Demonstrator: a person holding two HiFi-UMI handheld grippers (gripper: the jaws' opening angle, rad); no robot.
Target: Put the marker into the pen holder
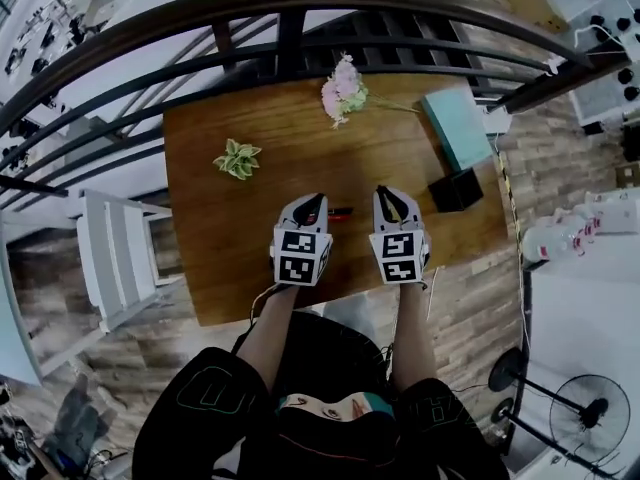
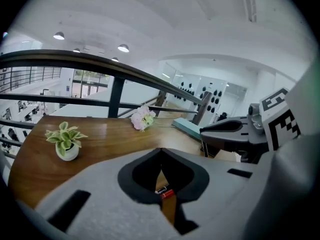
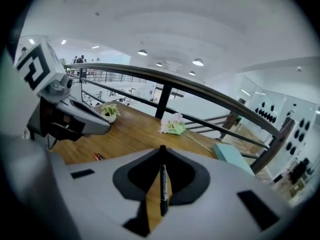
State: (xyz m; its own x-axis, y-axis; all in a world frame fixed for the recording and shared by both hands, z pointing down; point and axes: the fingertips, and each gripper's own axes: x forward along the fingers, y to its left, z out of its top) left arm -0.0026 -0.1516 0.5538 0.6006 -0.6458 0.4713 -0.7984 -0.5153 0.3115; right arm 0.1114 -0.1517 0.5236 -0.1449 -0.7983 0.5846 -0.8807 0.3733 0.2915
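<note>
Right gripper point(image 3: 162, 151) is clamped on a black marker point(image 3: 163, 186) over the table point(image 1: 230, 258). Left gripper point(image 2: 161, 154) has its jaws together and empty, with a red marker point(image 2: 165, 193) on the wood below. Pen holder point(image 1: 456, 190) is near the right gripper.

Surface point(image 1: 225, 258) mostly bare mid. Btw right gripper point(image 1: 392, 194), marker point(image 3: 163, 186) in its fingers, & pen holder point(image 1: 456, 190): bare wood, no obstacle. Teal box point(image 1: 457, 126) just behind holder. Red pen point(image 1: 340, 213) lies left of that gripper. Plant point(image 1: 238, 158) far left; flowers point(image 1: 345, 90) & railing point(image 1: 300, 0) at back.
</note>
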